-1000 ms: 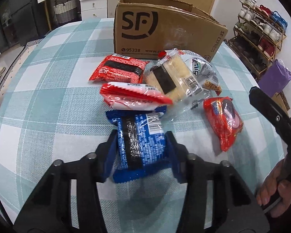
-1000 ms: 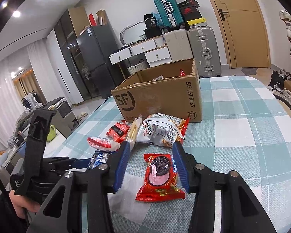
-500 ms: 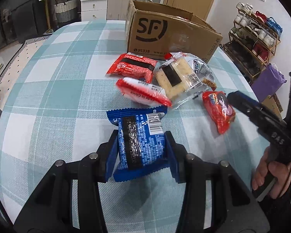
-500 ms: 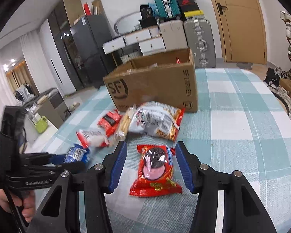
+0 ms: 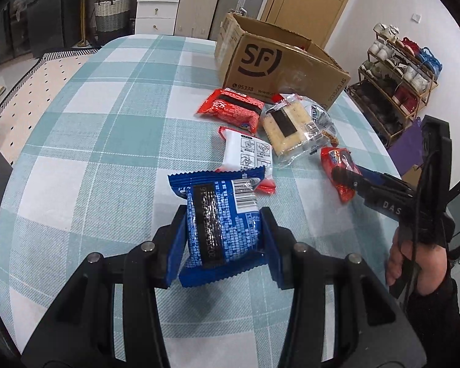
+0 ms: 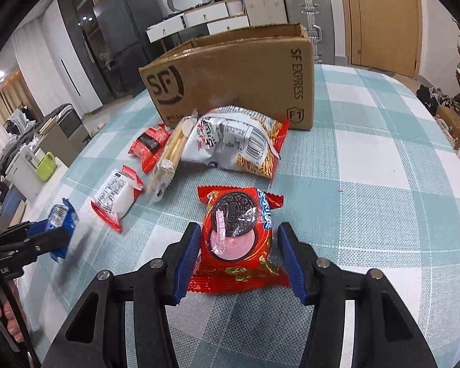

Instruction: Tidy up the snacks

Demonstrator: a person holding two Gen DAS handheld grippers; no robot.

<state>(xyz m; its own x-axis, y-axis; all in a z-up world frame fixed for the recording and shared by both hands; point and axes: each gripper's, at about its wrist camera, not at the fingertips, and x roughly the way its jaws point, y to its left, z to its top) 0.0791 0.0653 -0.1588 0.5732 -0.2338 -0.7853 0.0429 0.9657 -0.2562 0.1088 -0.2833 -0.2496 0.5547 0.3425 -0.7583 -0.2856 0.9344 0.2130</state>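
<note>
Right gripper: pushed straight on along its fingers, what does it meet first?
The red Oreo packet, already lying between the right gripper's open fingers. Past it probably the noodle snack bag, then the SF box.

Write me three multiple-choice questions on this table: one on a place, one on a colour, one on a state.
1. Where is the cardboard box?
A. On the floor
B. On the table, behind the loose snacks
C. On a chair

2. What colour is the packet clamped in the left gripper?
A. Green
B. Yellow
C. Blue

3. How is the red biscuit packet at the right gripper?
A. Lying on the table between the fingers
B. Hanging in the air
C. Inside the box

Answers: B, the box stands on the checked cloth beyond the snacks; C, its wrapper is blue; A, it rests flat on the cloth.
</note>
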